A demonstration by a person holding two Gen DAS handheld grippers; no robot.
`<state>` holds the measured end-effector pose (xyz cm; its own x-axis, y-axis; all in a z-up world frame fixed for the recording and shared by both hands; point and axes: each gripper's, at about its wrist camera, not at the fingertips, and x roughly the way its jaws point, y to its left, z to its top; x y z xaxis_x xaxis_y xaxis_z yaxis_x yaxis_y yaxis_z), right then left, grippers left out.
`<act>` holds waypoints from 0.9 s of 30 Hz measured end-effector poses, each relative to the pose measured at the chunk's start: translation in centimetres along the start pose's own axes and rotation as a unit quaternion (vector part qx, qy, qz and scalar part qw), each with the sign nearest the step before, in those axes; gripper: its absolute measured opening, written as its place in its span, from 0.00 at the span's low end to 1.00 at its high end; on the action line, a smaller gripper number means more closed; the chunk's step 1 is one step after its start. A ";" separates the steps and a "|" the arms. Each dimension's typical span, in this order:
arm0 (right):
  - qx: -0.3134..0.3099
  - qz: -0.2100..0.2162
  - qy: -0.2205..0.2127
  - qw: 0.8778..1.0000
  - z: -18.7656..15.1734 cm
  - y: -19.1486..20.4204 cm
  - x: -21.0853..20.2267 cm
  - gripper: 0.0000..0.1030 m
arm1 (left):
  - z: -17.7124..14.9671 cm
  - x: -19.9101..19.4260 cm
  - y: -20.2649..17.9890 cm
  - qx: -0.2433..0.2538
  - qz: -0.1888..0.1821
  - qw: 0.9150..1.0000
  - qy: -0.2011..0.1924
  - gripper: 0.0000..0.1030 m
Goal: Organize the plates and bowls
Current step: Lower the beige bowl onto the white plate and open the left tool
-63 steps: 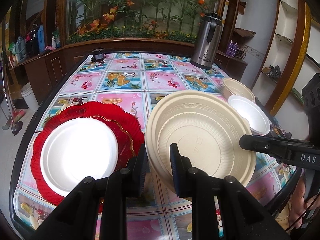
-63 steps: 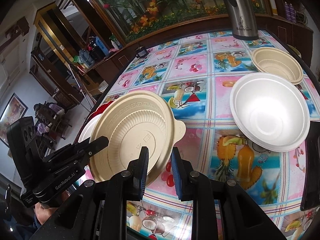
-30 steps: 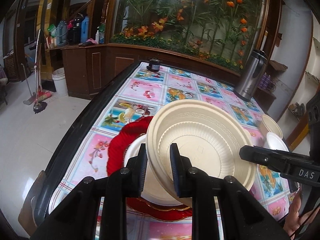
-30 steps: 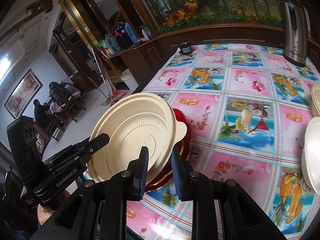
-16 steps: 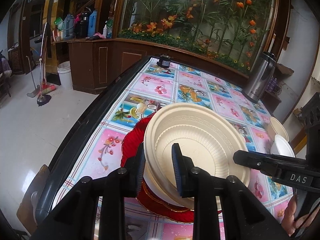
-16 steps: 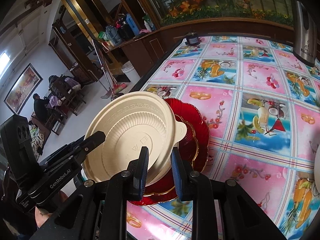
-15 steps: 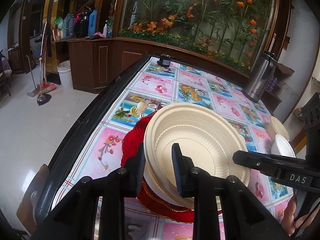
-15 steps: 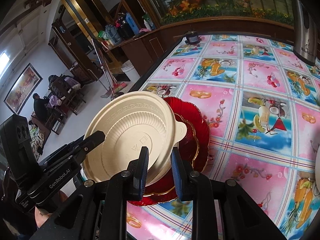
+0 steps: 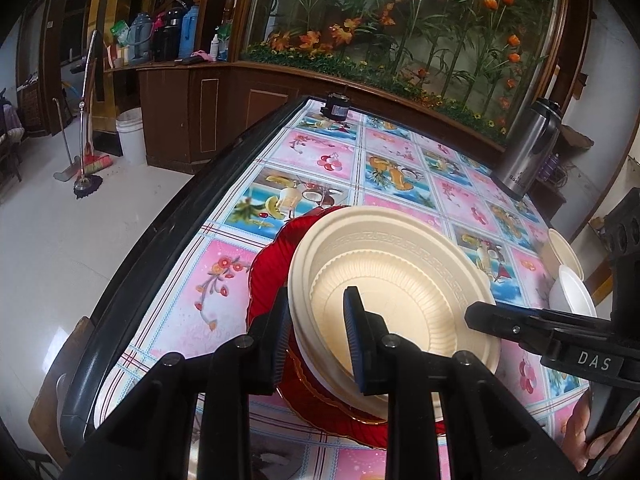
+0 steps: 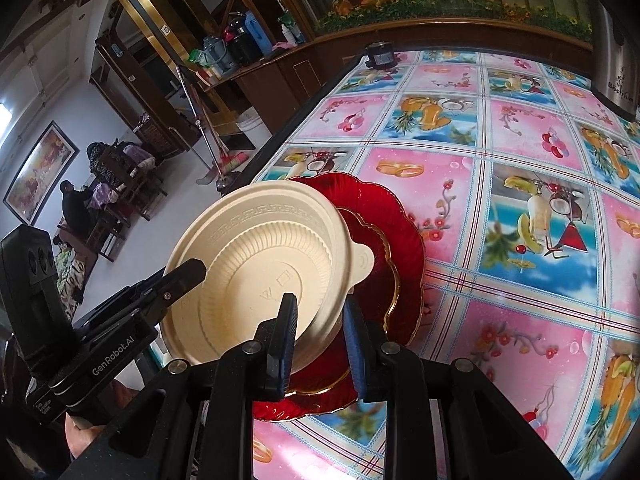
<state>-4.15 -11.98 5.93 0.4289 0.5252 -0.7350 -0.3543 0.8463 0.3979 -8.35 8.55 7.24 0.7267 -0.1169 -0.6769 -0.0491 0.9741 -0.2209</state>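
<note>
Two grippers, one beige plate
Left gripper and right gripper each clamp its rim; light, thin, bendy, so opposite edges suit it.

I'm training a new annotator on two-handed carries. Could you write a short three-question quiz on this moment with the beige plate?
1. True or false: only one gripper holds the beige plate.
2. What lies directly under the beige plate? A) the bare tablecloth B) the red plate C) the steel thermos
3. Fill in: beyond the right gripper, at the table's right edge in the left wrist view, sit a white bowl and a ____ bowl.

Key: 1. False; the left gripper and the right gripper each clamp its rim, on opposite sides. 2. B. 3. beige.
</note>
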 end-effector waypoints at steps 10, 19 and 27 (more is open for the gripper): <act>0.007 0.008 0.007 1.000 -0.2 -0.2 -0.1 0.26 | 0.0 0.0 0.2 -0.007 -0.001 1.000 0.000 0.35; 0.011 0.015 0.003 1.000 -0.4 -0.5 -0.7 0.32 | 0.2 -0.8 0.0 -0.009 0.002 1.000 -0.009 0.39; 0.026 0.031 -0.014 0.999 -1.2 -1.7 -3.0 0.32 | 0.6 -2.2 -0.5 -0.006 0.001 1.000 -0.024 0.40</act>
<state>-5.82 -15.08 6.82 0.4303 0.5782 -0.6932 -0.3378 0.8153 0.4703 -9.52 8.46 9.20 0.7586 -0.1056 -0.6430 -0.0586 0.9717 -0.2288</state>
